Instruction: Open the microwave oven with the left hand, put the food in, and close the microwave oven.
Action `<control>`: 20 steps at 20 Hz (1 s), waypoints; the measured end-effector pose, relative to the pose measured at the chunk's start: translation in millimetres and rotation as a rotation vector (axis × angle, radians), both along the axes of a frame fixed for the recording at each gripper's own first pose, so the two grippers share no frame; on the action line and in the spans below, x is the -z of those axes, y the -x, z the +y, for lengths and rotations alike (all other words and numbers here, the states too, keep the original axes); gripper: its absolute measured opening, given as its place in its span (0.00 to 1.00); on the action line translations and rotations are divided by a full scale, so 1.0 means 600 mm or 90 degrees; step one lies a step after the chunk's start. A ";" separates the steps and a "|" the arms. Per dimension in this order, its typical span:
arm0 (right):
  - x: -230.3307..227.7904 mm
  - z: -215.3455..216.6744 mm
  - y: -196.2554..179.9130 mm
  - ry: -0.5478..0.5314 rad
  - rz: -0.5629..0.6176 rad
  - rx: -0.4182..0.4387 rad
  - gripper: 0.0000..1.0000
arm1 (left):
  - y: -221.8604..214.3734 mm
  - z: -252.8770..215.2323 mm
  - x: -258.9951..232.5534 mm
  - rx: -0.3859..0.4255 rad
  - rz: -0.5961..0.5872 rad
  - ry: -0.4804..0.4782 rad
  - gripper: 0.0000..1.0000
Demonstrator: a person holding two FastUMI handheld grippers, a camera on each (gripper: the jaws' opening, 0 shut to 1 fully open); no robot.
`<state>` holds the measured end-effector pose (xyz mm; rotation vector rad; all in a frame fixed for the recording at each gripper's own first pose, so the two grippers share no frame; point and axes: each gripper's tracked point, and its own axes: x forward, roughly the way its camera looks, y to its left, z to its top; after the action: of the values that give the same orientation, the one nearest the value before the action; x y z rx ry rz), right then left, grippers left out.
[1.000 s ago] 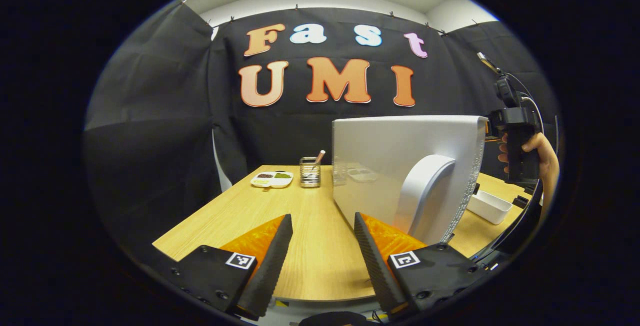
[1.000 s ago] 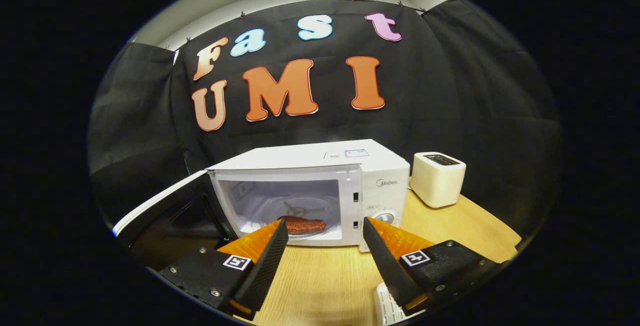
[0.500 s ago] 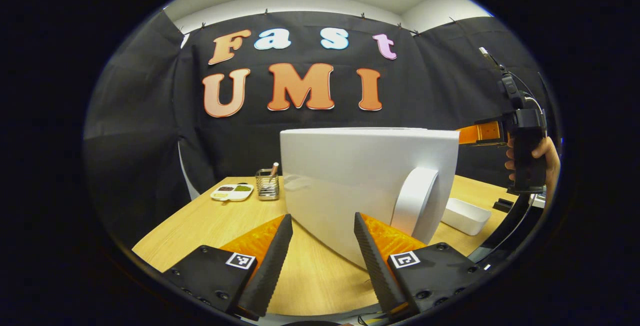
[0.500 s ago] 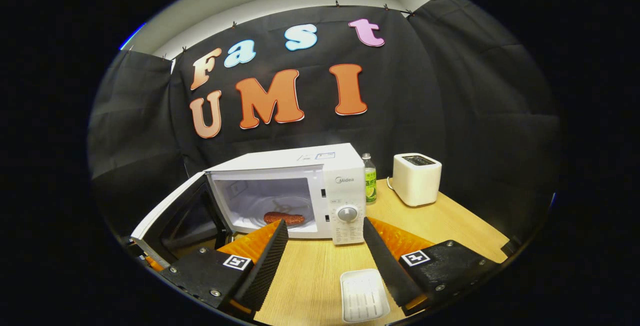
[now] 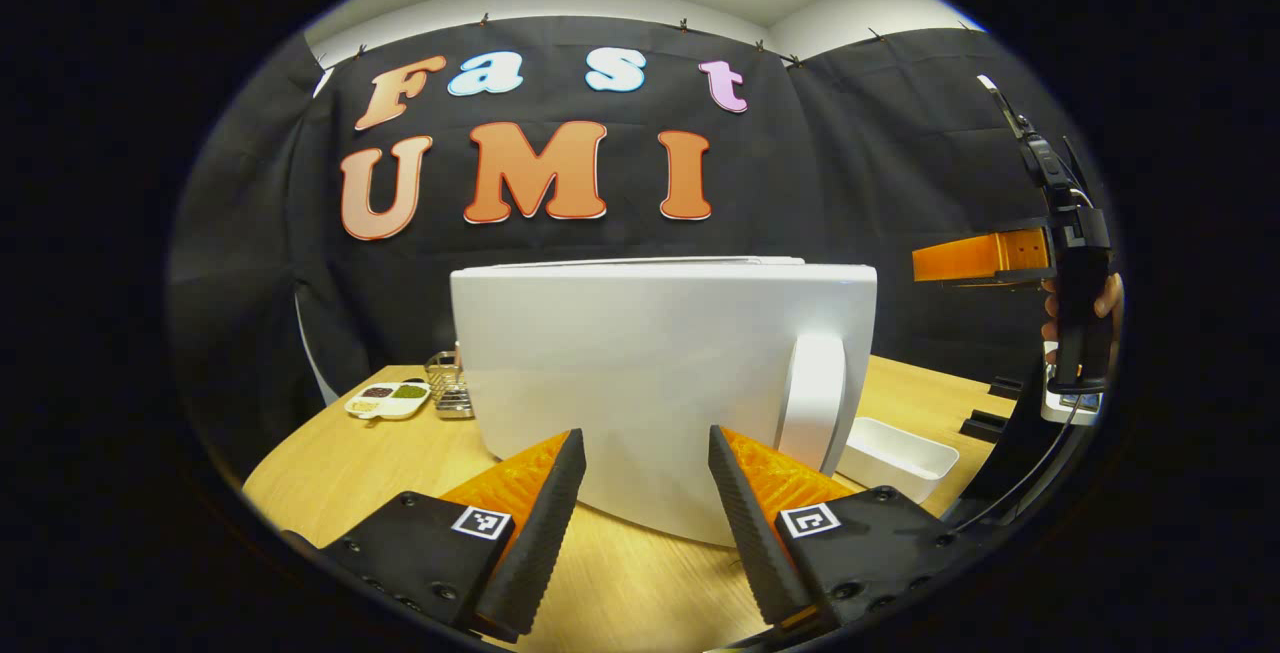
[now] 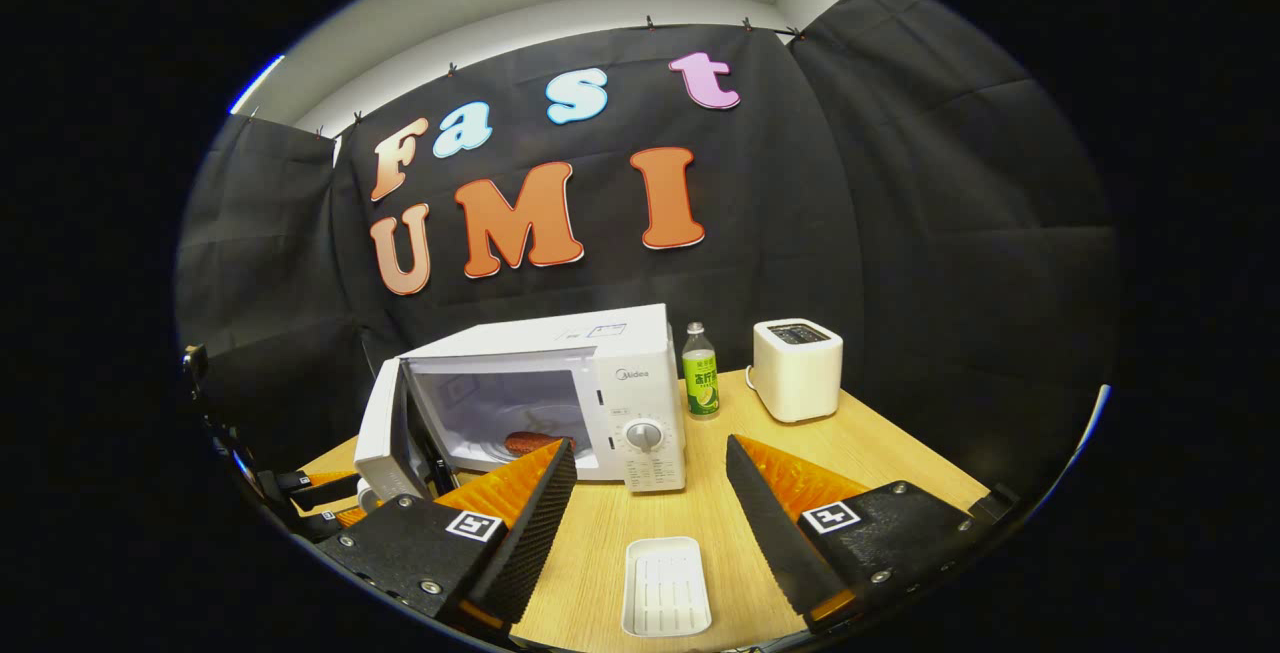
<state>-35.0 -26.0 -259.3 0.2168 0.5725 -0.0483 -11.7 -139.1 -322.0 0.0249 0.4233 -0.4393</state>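
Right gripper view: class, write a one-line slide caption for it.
Open tongs face a white microwave oven, door partly open, brown food inside, white tray on the table.

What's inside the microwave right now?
Through the half-open door, the food, a reddish-brown piece, lies on the microwave floor. The door's edge and the right gripper's finger hide the lower left corner.

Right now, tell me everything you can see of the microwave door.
The microwave door is white and glossy outside, with a curved white handle near its free edge. In the right gripper view it stands partly open, hinged on the oven's left, dark inside. The left gripper faces it with jaws open; contact is unclear.
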 end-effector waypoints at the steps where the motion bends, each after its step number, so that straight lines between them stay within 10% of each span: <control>1: 0.003 -0.010 0.002 0.000 0.001 0.007 0.94 | -0.004 -0.013 0.007 0.007 0.008 0.000 0.80; 14: 0.019 -0.109 0.003 -0.009 -0.020 0.063 0.94 | -0.078 -0.173 0.046 0.054 0.014 -0.001 0.05; 20: 0.013 -0.122 -0.006 -0.005 -0.050 0.059 0.94 | -0.127 -0.213 0.076 0.036 0.027 -0.012 0.08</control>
<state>-31.5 -99.0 -267.0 0.2513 0.4838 -0.1265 64.7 -266.7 -367.5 0.0450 0.4696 -0.4918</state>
